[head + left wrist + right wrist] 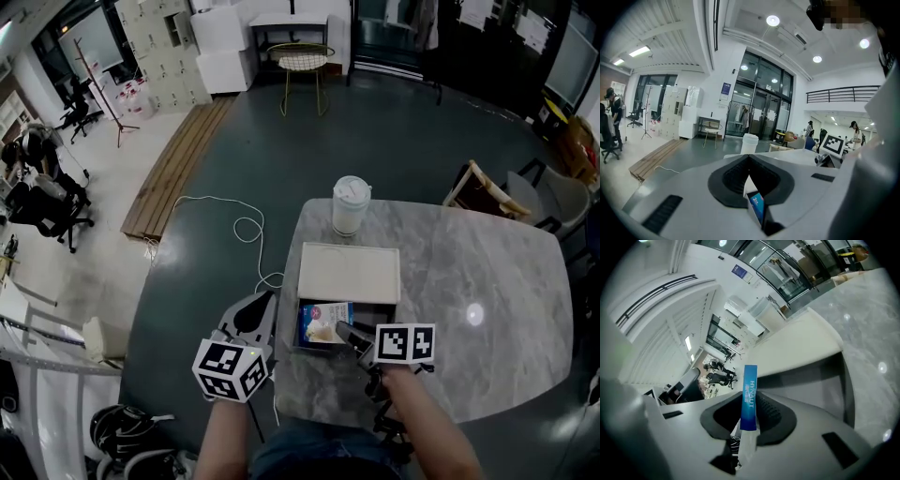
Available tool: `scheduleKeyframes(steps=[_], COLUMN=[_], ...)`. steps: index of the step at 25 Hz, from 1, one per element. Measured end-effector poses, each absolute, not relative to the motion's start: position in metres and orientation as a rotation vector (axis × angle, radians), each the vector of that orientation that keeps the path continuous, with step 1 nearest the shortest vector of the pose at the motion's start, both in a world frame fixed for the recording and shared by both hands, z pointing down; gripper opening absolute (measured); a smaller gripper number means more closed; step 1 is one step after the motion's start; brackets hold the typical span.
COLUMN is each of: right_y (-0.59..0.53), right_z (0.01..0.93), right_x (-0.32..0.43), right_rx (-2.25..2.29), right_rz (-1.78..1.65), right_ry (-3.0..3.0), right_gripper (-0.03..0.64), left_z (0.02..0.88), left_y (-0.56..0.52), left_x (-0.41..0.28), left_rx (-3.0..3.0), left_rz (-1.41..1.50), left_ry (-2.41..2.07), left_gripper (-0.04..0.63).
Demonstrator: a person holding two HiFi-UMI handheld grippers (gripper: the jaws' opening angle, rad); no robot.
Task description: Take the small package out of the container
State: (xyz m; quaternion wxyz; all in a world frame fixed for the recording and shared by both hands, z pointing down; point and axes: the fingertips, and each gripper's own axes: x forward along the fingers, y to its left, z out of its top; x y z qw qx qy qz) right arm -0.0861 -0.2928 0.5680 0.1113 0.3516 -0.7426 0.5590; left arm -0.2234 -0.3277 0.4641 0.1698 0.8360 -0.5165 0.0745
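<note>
On the grey marble table point(487, 281) stands a dark container point(372, 315), and its white lid point(349, 272) lies over the far half, so only the near half is uncovered. The small package point(323, 323), white and blue, is in the near left part of this opening. The right gripper point(349, 336) reaches into the container from the near side, and its tips are at the right edge of the package.

In the right gripper view the jaws are closed on the package point(750, 397). The package is seen from its edge as a narrow blue strip with white letters, standing up between the pads, with the dark container point(820, 385) and the lid point(801, 348) behind it. I cannot tell if the package still touches the bottom.

The left gripper point(261, 314) is at the left edge of the table, just beside the container. Its jaws are closed on a thin white and blue piece point(756, 206); what it is I cannot tell. A white cup point(351, 206) stands behind the lid.
</note>
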Motion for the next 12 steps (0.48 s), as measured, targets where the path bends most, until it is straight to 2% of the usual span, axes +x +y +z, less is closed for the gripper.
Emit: scheduleKeyframes(steps=[12], right_y=[-0.342], right_z=[0.459], right_x=[-0.094], right_rx=[0.843], right_rz=[1.362], right_ry=[-2.503], right_gripper=[0.096], left_z=[0.41], left_y=[-0.357], left_x=[-0.225], left_rx=[2.474], left_rz=[0.074], left_ry=[-1.545], left_gripper=[0.012])
